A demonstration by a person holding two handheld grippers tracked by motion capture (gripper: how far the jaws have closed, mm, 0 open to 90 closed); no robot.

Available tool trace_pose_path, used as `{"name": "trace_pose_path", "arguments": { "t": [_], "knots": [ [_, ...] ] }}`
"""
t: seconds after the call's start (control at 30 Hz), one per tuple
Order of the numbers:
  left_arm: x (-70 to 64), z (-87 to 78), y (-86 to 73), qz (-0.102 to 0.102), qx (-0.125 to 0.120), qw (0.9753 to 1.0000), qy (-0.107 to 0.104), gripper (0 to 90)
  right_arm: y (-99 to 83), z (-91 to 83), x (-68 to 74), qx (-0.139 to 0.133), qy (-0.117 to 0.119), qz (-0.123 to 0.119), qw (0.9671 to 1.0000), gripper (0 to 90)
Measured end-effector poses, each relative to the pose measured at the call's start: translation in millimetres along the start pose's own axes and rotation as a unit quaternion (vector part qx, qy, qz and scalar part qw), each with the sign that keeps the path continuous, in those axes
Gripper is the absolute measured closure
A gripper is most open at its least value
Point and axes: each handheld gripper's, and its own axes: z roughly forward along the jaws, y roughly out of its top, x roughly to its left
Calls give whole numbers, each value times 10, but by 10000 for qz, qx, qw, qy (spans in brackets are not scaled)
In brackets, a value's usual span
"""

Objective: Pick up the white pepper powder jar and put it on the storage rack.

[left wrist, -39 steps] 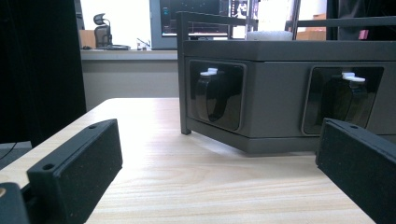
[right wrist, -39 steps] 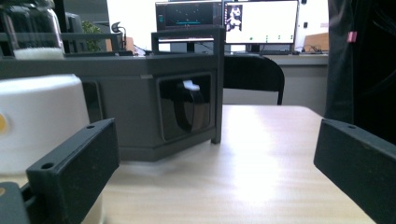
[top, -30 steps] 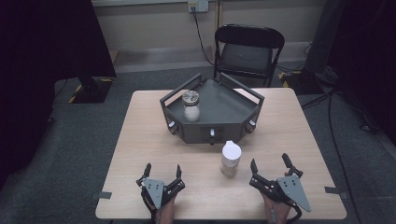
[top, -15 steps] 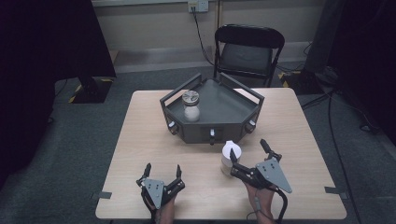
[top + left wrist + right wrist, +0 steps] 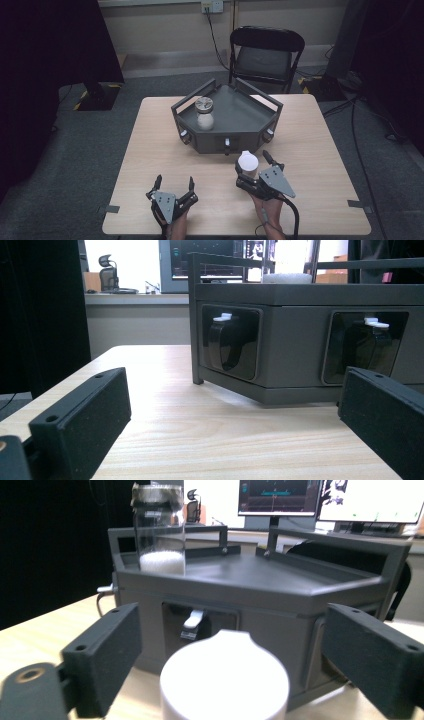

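High view is showing a white-capped bottle (image 5: 247,164) standing upright on the wooden table (image 5: 150,145), its long axis vertical and cap facing up, just in front of the dark grey tray (image 5: 250,117). The right gripper (image 5: 253,170) is reaching forward with its jaws spread wide on either side of the bottle, not touching it. In the right gripper view the white cap (image 5: 224,677) is sitting between the two black jaws. The left gripper (image 5: 174,184) is resting near the table's front edge, jaws wide apart and pointing toward the tray. A glass jar (image 5: 204,112) is standing upright on the tray's left part.
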Motion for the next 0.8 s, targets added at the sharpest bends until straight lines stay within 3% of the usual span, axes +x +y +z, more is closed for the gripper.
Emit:
{"name": "trace_pose_path", "arguments": {
  "t": [0.13,0.3,0.8],
  "knots": [
    [1,0,-1,1,-3,10000,-2,0,-63,13,19,112,31,6,9999,149],
    [1,0,0,1,-1,10000,-2,0,-177,13,90,87,-124,-136,9998,175],
    [9,1,1,3,4,10000,-25,0,-299,60,41,282,-33,78,9996,298]
  ]
}}
